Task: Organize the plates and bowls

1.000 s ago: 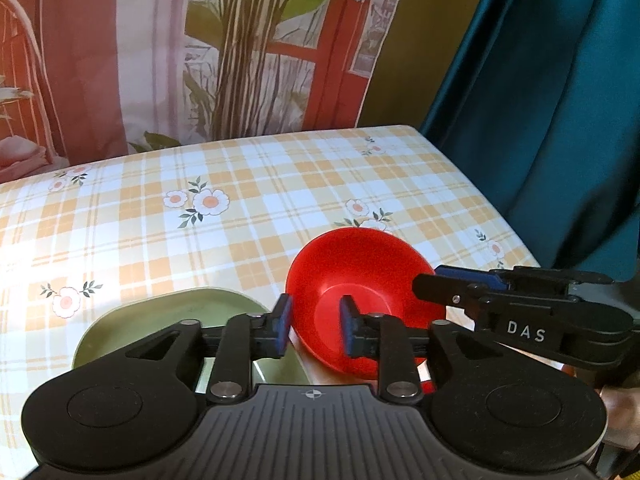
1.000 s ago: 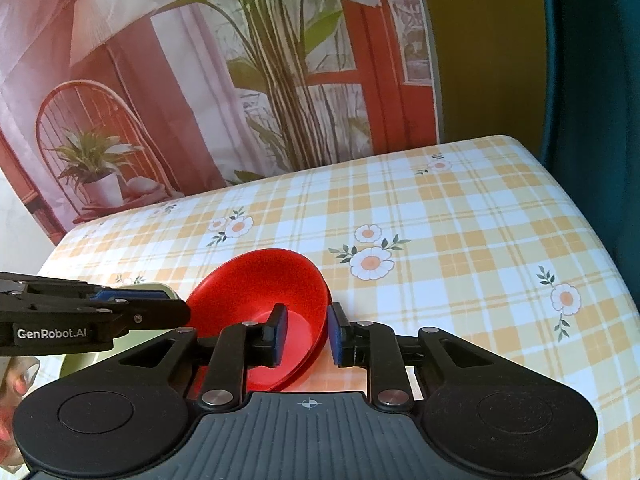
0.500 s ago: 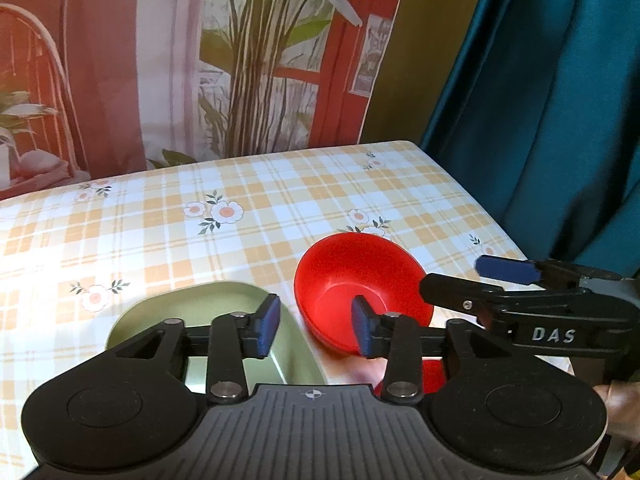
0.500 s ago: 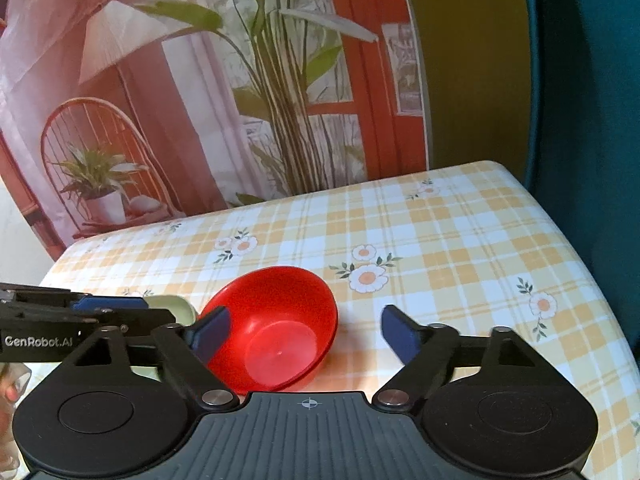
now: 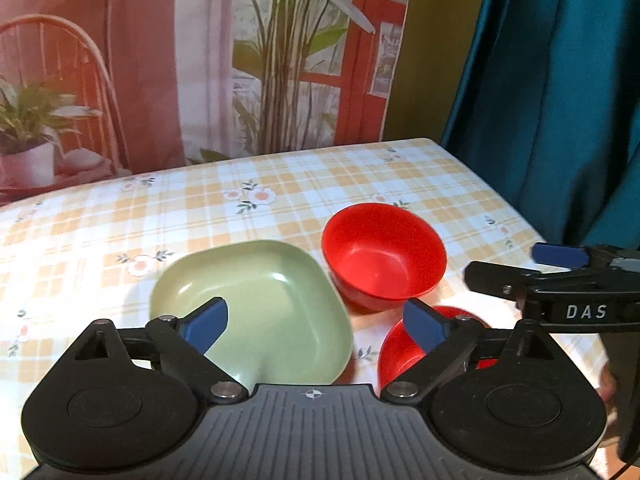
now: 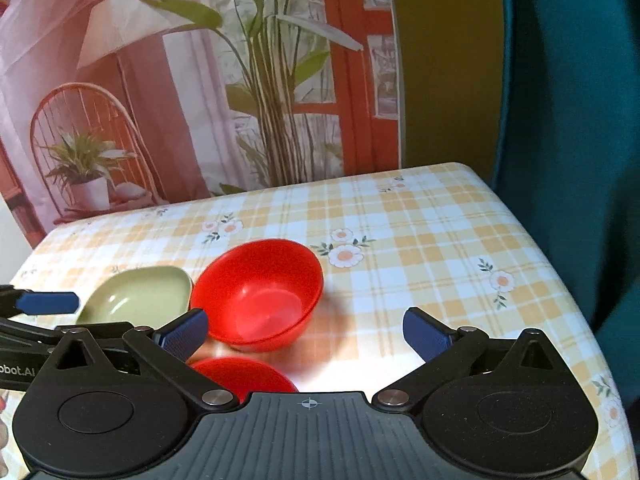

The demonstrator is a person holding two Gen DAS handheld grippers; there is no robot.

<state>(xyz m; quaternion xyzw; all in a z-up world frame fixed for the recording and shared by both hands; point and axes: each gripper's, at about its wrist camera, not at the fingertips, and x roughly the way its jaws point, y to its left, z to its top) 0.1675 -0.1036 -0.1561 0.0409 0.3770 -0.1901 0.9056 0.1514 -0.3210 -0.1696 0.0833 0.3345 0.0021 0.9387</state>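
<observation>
A: Where do the dishes sit?

B: On the checked tablecloth (image 5: 312,184); a red bowl (image 5: 384,258) stands upright near the middle, a green square plate (image 5: 256,304) lies just beside it on its left, and a second red bowl (image 5: 404,350) sits nearer the camera, partly hidden behind the left claw's right finger.

A: And the left claw?

B: The left claw (image 5: 316,322) hangs above the plate and the near bowl; its jaws are spread wide and hold nothing; neither blue pad (image 5: 206,322) touches a dish.

A: The right one?

B: The right claw (image 6: 306,336) is likewise wide open and empty; the far red bowl (image 6: 258,290) shows between its fingers, nearer the left one; the green plate (image 6: 138,294) lies to the left of that, and the rim of the near bowl (image 6: 244,374) peeks out just above the claw's body.

A: Do the two claws touch?

B: I cannot tell; each shows at the edge of the other's view, off to the side.
</observation>
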